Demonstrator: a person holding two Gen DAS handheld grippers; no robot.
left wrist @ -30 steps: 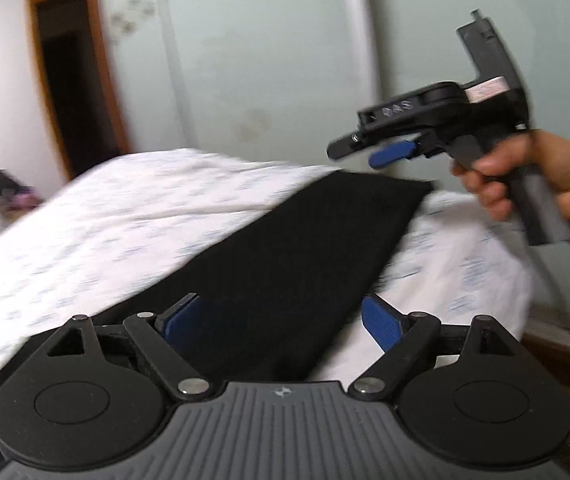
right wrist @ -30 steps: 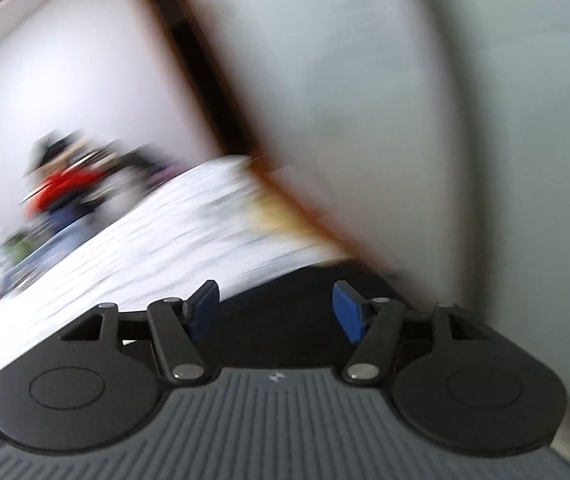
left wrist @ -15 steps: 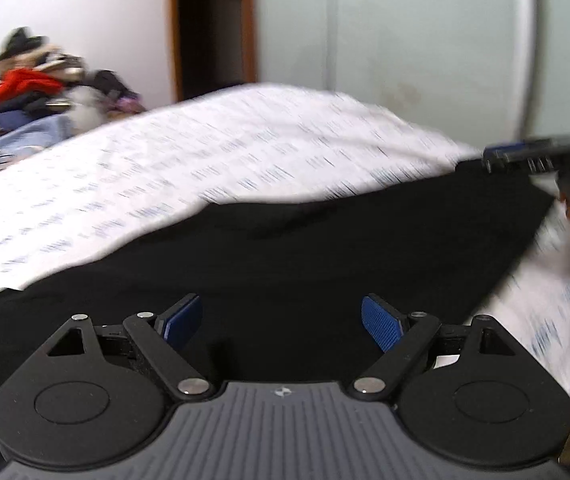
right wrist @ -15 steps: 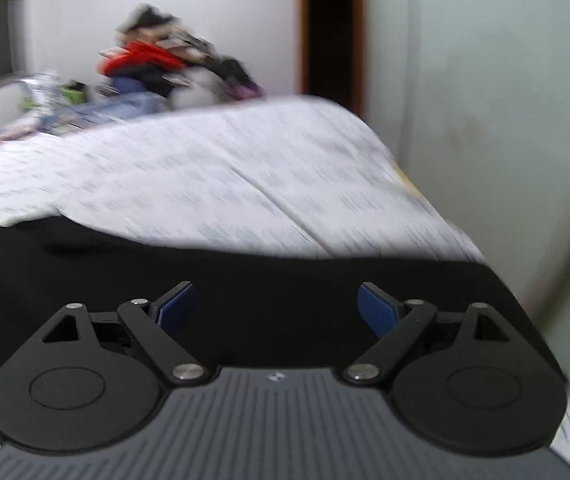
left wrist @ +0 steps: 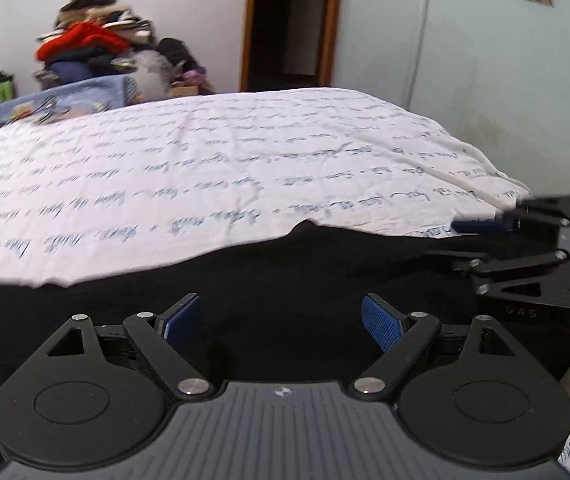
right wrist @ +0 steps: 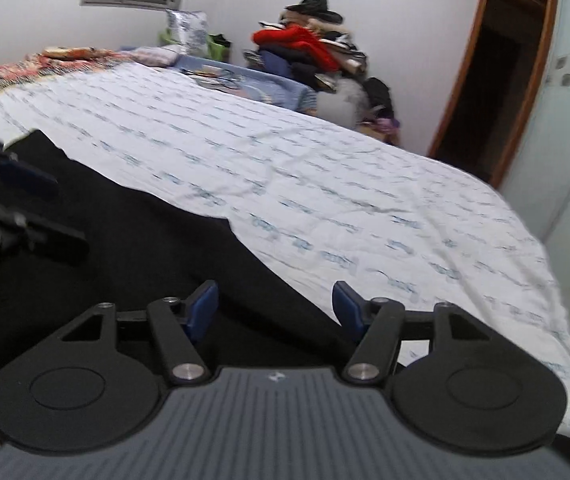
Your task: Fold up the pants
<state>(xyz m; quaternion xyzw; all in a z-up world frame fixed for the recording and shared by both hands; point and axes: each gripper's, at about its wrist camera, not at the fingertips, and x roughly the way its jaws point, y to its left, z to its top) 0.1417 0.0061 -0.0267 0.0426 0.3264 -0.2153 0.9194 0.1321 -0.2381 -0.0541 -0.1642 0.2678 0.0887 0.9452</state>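
Note:
The black pants [left wrist: 285, 272] lie flat across the near part of a bed with a white sheet printed in blue script [left wrist: 245, 152]. My left gripper [left wrist: 281, 318] hovers over the dark cloth, open wide, nothing between its blue pads. In the same view my right gripper [left wrist: 465, 242] shows side-on at the pants' right end. In the right wrist view the pants [right wrist: 125, 240] run left, and their far edge passes between the jaws of my right gripper [right wrist: 275, 308]. Those jaws are closing; the pads do not press the cloth. My left gripper [right wrist: 45, 208] shows at the left.
A heap of clothes with a red garment [right wrist: 305, 46] stands behind the bed, beside a dark doorway [left wrist: 291, 20]. A pale wardrobe front [left wrist: 485, 60] runs along the bed's right side. A blue blanket [right wrist: 269, 88] and flowered bedding [right wrist: 45, 60] lie at the far end.
Both views have rolled level and swung across the bed. The right gripper has come down from the air to the pants' right end, and its jaws stand narrower than half a second ago.

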